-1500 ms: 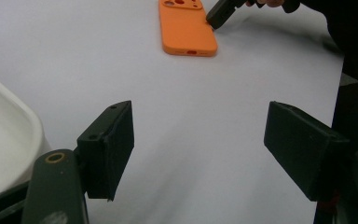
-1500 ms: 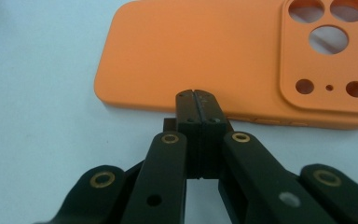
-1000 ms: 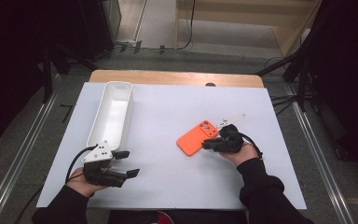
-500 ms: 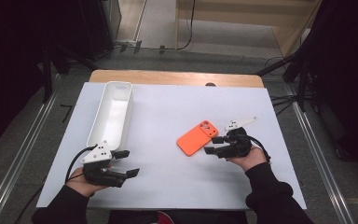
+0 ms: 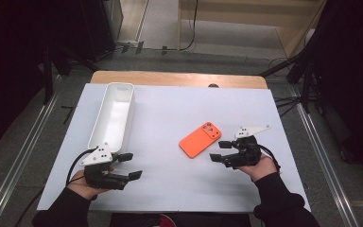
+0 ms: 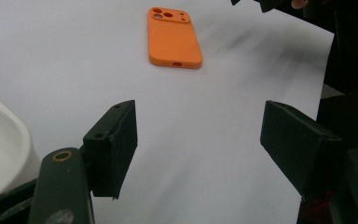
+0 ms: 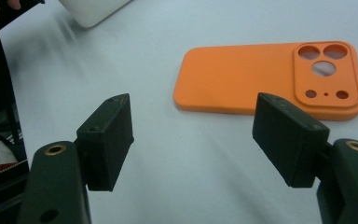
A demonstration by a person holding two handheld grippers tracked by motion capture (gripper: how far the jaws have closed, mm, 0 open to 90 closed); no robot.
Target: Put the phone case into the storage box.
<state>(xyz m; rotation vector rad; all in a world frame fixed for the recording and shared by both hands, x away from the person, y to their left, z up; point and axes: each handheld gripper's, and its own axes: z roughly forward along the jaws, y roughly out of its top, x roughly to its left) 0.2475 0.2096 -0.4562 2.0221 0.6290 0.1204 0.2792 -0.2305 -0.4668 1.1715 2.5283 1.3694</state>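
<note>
An orange phone case [image 5: 200, 139] lies flat on the white table, camera holes up. My right gripper [image 5: 219, 151] hovers just right of it and a little toward me. Its jaws have just been opening and now stand wide, with nothing between them. In the right gripper view the case [image 7: 256, 79] lies just beyond the open right gripper [image 7: 193, 130]. My left gripper [image 5: 131, 165] rests near the table's front left, jaws apart and empty. In the left gripper view the left gripper [image 6: 198, 135] frames bare table, with the case [image 6: 173, 37] farther off.
A long white tray [image 5: 131, 113] stands along the left side of the table, its near end just behind my left gripper. Its rounded corner [image 6: 0, 140] shows in the left gripper view. A wooden strip [image 5: 179, 79] runs along the table's far edge.
My right gripper has drawn back from the orange case toward the right and its jaws have spread. The case stays on the table. The left gripper has not moved.
</note>
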